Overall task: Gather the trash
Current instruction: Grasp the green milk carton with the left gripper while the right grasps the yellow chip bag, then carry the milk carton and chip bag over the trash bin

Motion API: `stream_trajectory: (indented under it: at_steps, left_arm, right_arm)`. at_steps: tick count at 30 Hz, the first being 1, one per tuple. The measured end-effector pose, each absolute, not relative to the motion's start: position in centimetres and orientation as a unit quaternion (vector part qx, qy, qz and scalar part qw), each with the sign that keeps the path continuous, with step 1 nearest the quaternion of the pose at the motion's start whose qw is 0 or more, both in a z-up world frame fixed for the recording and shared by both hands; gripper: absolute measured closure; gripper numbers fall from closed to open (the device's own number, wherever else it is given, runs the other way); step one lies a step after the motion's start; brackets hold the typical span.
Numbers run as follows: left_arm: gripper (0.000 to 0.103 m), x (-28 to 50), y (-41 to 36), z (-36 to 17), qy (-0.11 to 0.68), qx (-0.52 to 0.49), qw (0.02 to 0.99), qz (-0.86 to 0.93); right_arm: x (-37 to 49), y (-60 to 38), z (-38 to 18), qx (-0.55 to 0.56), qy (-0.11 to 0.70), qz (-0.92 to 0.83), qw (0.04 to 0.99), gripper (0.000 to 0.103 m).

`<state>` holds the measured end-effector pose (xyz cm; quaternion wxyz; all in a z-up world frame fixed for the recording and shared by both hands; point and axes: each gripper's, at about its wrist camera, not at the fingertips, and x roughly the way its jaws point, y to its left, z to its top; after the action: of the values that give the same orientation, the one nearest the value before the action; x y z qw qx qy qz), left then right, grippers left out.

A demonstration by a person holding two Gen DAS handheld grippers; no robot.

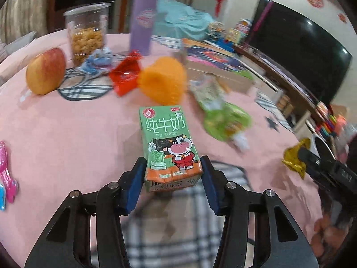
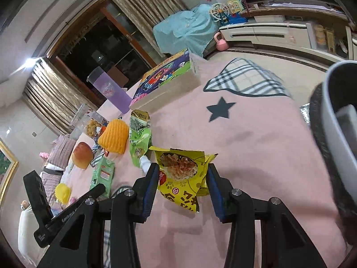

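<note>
In the left wrist view a green milk carton (image 1: 169, 147) sits between the blue pads of my left gripper (image 1: 173, 175), which is shut on its lower end; the carton's base shows above the pink tablecloth (image 1: 67, 138). The right wrist view shows my right gripper (image 2: 181, 182) shut on a yellow snack packet (image 2: 180, 174), torn open at the top. From the left view that packet (image 1: 294, 156) shows as crumpled gold foil at the right gripper's tip. From the right view the carton (image 2: 102, 176) and a left gripper finger (image 2: 96, 191) appear at lower left.
On the table lie a green pouch (image 1: 223, 118), an orange foam net (image 1: 162, 80), a red wrapper (image 1: 126, 73), a crumpled blue wrapper (image 1: 98, 61), an apple (image 1: 45, 71), a snack jar (image 1: 87, 33), a purple bottle (image 1: 142, 24) and a puzzle box (image 2: 165, 82). A grey bin (image 2: 339, 134) stands at right.
</note>
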<state>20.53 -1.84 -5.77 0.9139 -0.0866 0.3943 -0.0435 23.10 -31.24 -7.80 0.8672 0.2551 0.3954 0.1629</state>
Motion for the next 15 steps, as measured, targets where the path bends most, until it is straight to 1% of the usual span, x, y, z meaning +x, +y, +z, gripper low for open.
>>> stream_trajectory:
  at_steps: [7,15]
  left_arm:
    - [0.055,18.1,-7.8,-4.0,0.374,-0.038,0.92,-0.11]
    - [0.055,16.8,-11.9,-3.6,0.375,-0.018,0.914,-0.156]
  right_arm:
    - [19.9,-34.1,-6.9,0.261,0.381,0.153,0.874,0.059]
    - [17.1,-37.6,-6.6,0.273,0.37,0.127,0.879,0.059]
